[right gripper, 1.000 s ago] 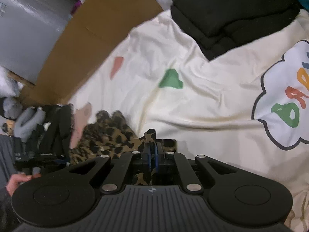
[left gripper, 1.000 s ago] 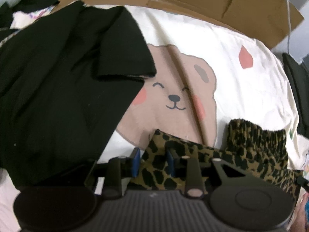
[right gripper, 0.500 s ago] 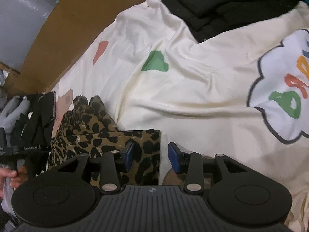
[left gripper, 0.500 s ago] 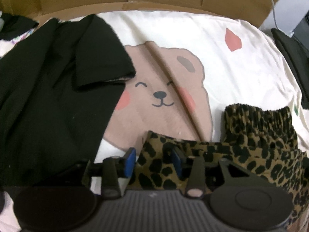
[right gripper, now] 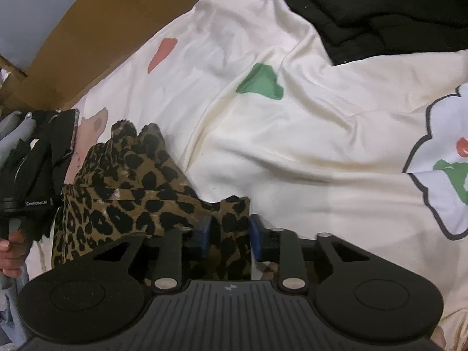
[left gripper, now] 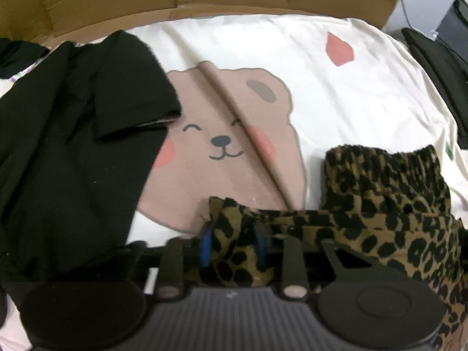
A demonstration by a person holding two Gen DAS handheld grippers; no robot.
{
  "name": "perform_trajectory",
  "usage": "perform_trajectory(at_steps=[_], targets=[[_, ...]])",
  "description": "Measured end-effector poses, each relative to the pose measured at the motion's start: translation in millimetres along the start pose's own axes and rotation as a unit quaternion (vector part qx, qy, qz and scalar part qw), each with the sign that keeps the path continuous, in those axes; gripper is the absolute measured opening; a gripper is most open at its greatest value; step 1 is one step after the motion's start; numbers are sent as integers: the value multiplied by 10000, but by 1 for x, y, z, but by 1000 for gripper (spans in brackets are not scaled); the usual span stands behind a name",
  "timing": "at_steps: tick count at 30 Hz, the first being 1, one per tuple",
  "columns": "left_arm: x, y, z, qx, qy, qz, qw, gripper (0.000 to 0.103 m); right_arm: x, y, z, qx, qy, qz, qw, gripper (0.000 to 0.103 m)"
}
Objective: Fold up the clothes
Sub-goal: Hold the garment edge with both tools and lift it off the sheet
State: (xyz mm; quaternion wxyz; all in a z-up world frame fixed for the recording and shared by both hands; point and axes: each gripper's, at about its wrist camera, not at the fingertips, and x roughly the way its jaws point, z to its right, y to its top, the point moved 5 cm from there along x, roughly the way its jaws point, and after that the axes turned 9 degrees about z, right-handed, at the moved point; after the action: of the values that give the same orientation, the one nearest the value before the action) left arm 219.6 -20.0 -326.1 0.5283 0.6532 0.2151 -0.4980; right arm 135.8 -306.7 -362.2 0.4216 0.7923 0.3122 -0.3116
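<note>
On the bear-print sheet, both grippers have let go of the leopard-print garment.

Left wrist view: the left gripper stands parted as it did half a second ago, a corner of the cloth loose between the pads, a black shirt to its left. Right wrist view: the right gripper, pinched shut a second ago, now gapes over the garment's other corner. The piece probably lies doubled and released.

Skirt on bedsheet, right of shirt

White lettering, seemingly "GenRobot.AI", stands on the left tool; nothing else can be read.
</note>
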Motion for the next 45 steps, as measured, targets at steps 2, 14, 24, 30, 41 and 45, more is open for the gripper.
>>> perform_trajectory(at_steps=[2,14,24,30,41,45], targets=[[-7,-4,0,-43,15,69,10000,10,-2,0,2,115,41,33,9999,7],[-88,-7,-16,-612,156,646,9959,10,-64,13,-9,417,120,704,9966,4],[-112,4,-33,-898,298,842,9919,10,-87,41,-46,145,330,939,9949,4],[-112,12,-41,-1018,366,870,9903,10,-76,62,-59,-32,221,810,9965,4],[-64,31,-36,-924,512,609,9925,10,-30,81,-45,-61,-85,346,9993,4],[-44,31,-36,-869,600,489,9932,10,-13,84,-39,-22,-137,241,9996,4]])
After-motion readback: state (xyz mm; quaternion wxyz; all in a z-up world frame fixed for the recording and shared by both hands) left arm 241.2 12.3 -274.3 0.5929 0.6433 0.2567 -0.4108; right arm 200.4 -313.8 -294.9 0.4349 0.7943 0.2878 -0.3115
